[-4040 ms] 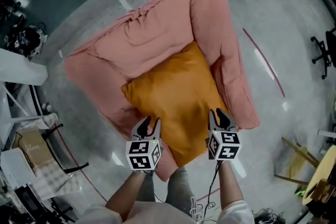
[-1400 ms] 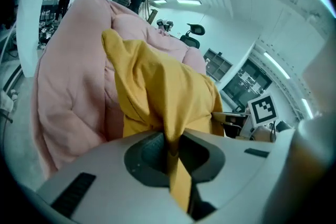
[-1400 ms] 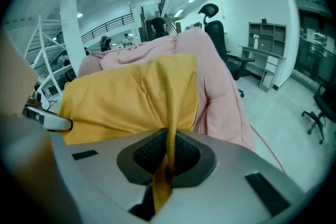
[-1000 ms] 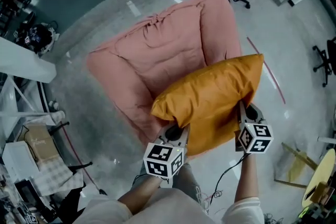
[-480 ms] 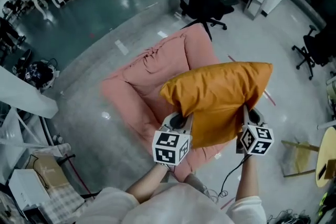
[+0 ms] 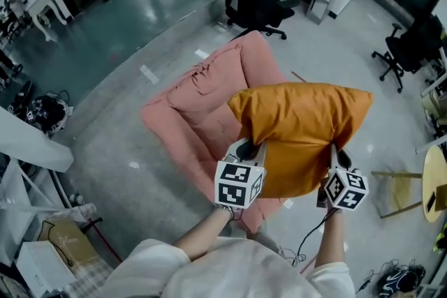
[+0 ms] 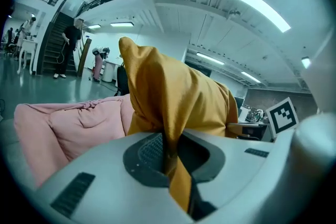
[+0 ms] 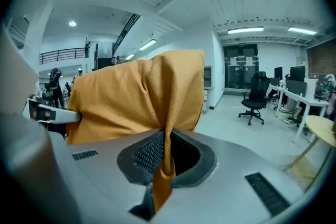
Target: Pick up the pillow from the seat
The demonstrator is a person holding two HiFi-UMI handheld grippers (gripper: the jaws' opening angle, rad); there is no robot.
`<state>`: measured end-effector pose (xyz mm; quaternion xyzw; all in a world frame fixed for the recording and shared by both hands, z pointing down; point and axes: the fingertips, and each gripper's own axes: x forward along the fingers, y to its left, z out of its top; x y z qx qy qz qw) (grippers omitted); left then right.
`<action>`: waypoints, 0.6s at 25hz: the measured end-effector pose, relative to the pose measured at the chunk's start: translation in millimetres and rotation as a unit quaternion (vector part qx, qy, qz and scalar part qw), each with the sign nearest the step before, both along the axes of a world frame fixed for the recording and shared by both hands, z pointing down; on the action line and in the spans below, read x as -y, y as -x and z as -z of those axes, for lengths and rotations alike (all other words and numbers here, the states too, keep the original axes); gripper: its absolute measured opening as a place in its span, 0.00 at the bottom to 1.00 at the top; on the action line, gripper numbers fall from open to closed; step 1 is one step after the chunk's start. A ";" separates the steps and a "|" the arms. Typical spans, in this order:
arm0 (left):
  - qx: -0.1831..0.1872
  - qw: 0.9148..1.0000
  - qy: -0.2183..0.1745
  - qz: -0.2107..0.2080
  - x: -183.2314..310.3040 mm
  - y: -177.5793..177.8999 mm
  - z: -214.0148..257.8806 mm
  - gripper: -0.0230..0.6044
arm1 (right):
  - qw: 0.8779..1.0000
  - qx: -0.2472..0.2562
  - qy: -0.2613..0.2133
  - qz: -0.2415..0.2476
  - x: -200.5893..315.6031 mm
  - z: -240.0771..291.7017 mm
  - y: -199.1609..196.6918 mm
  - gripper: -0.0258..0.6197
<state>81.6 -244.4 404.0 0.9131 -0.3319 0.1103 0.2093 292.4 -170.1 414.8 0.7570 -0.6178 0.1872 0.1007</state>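
An orange pillow (image 6: 302,129) hangs in the air above the pink armchair (image 6: 202,108), held by its near edge between both grippers. My left gripper (image 6: 253,147) is shut on the pillow's left corner; in the left gripper view the orange cloth (image 7: 173,107) is pinched between the jaws. At the right corner my right gripper (image 6: 334,154) is shut on the fabric, and the right gripper view shows the pillow (image 8: 136,97) rising from the closed jaws. The chair's seat lies bare below.
A black office chair (image 6: 255,0) stands beyond the armchair, another one (image 6: 408,45) at the right. Desks and shelving line the far wall. A round wooden table (image 6: 433,202) sits at the right edge, cartons and a rack (image 6: 42,248) at the lower left.
The pillow has left the seat and risen; over the last second both grippers carried it higher and a little right, and the head view lifted to take in more of the room.
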 end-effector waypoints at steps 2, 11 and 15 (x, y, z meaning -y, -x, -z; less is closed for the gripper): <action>-0.005 1.000 0.000 -0.018 -8.8 -4.8 2.8 0.09 | 1.000 -0.001 0.001 -0.021 -18.7 2.1 -1.5 0.09; 0.009 0.998 -0.008 -0.056 -73.0 -34.5 6.8 0.09 | 0.998 0.018 0.004 -0.062 -98.3 -3.3 -23.9 0.09; 0.023 0.999 -0.004 -0.038 -117.7 -43.5 -6.9 0.09 | 0.998 0.032 0.011 -0.053 -139.3 -18.0 -35.4 0.10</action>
